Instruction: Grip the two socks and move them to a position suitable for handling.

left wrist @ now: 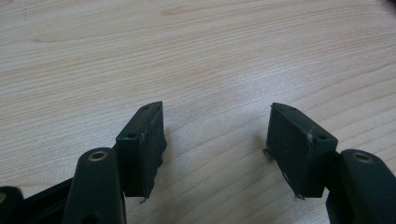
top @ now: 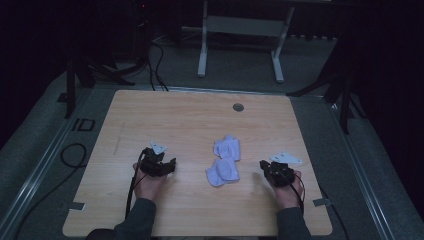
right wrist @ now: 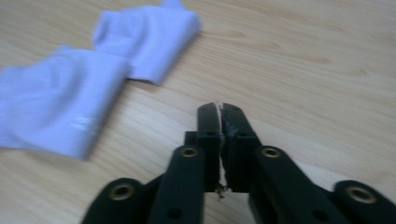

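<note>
A dim lab or studio; a bare wooden table [top: 190, 120] ringed by dark stands [top: 70, 85], floor cables [top: 155, 65] and black curtains [top: 390, 60]

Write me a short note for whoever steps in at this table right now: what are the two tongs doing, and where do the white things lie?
Left tongs: open, nothing between them, over bare table.
Right tongs: shut, holding nothing, just right of the cloths.
Two white folded cloth pieces, perhaps socks, lie mid-table: the far piece and the near piece, touching each other.
Done: neither piece is gripped.
Left: probably reach in and take hold of them.
</note>
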Available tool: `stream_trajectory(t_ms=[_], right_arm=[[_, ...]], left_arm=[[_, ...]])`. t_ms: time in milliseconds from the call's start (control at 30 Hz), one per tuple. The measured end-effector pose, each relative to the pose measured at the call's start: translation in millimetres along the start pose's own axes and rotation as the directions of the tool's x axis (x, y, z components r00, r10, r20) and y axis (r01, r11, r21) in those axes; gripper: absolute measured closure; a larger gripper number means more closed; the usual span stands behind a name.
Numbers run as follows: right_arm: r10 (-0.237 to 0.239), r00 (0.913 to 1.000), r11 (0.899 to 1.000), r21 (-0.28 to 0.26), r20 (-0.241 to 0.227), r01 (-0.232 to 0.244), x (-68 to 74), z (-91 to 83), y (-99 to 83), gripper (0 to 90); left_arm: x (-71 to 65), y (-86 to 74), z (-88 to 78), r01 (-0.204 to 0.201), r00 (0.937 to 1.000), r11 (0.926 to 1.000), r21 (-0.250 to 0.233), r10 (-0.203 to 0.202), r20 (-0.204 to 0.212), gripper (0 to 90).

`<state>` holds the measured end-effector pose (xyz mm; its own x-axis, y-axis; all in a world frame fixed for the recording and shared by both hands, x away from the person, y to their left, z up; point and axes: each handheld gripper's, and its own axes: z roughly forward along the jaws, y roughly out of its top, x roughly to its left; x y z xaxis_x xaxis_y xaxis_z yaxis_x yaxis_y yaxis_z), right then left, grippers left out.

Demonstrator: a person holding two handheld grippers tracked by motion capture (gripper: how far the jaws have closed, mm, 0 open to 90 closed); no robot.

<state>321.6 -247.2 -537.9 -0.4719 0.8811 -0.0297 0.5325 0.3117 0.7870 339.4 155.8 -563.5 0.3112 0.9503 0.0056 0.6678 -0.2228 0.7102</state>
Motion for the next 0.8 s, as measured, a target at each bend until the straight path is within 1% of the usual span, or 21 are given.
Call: stream_trajectory(t_ms=[100, 200, 267, 367, 433, 500, 533, 567, 600, 633, 733, 800], right_arm=[[-0.036, 0.999, 0.999, 0.005, -0.027, 0.036, 10.2, 1.0, 4.6, 89.9], [-0.064, 0.997, 0.998, 0.005, -0.043, 0.065, 19.9, 3.6, 8.1, 89.8], [-0.066, 0.9958, 0.998, 0.005, -0.063, 0.066, 25.5, 6.2, 9.9, 89.8], [-0.074, 0.9925, 0.997, 0.007, -0.097, 0.075, 34.7, 10.4, 11.3, 89.8], [-0.098, 0.9896, 0.995, 0.013, -0.105, 0.1, 42.4, 13.8, 11.5, 89.8], [-0.108, 0.9871, 0.994, 0.019, -0.118, 0.111, 50.0, 17.9, 11.7, 89.7], [-0.112, 0.9862, 0.993, 0.02, -0.122, 0.115, 52.0, 19.2, 11.7, 89.7], [-0.111, 0.9852, 0.993, 0.026, -0.131, 0.115, 55.3, 21.6, 11.5, 89.7], [-0.114, 0.985, 0.992, 0.03, -0.129, 0.119, 57.3, 23.1, 11.1, 89.7], [-0.121, 0.9848, 0.991, 0.037, -0.125, 0.126, 59.7, 25.3, 10.5, 89.6], [-0.128, 0.9828, 0.988, 0.065, -0.133, 0.137, 65.2, 31.8, 7.1, 89.5], [-0.126, 0.9822, 0.987, 0.082, -0.139, 0.138, 67.7, 34.7, 5.7, 89.5]], left_arm=[[-0.9, -0.2, -0.2, 0.003, 1.0, 1.0, -0.002, -0.003, -0.002, 38.9], [-1.2, -0.2, -0.5, 0.001, 1.0, 1.0, 0.0, -0.001, -0.001, 40.1], [-1.4, 0.0, -0.8, 0.002, 1.0, 1.0, 0.002, -0.002, -0.002, 40.8], [-2.1, 0.4, -1.9, 0.009, 0.9999, 0.9999, 0.008, -0.009, -0.007, 44.4], [-2.5, 0.5, -2.3, 0.011, 0.9999, 0.9999, 0.006, -0.011, -0.004, 48.2], [-2.6, 1.0, -3.1, 0.019, 0.9997, 0.9998, 0.008, -0.02, 0.011, 51.0], [-2.4, 1.2, -3.6, 0.028, 0.9992, 0.9996, 0.009, -0.028, 0.03, 52.0], [-2.6, 1.3, -3.8, 0.03, 0.9989, 0.9995, 0.01, -0.03, 0.037, 52.6], [-3.6, 1.4, -3.9, 0.031, 0.9986, 0.9995, 0.01, -0.031, 0.042, 53.0], [-4.6, 1.7, -4.6, 0.029, 0.9985, 0.9995, 0.013, -0.029, 0.047, 53.7], [-7.8, 2.7, -6.9, 0.018, 0.9981, 0.9998, 0.008, -0.018, 0.058, 55.0], [-11.5, 3.9, -10.1, 0.006, 0.9971, 1.0, -0.001, -0.006, 0.075, 55.3]])
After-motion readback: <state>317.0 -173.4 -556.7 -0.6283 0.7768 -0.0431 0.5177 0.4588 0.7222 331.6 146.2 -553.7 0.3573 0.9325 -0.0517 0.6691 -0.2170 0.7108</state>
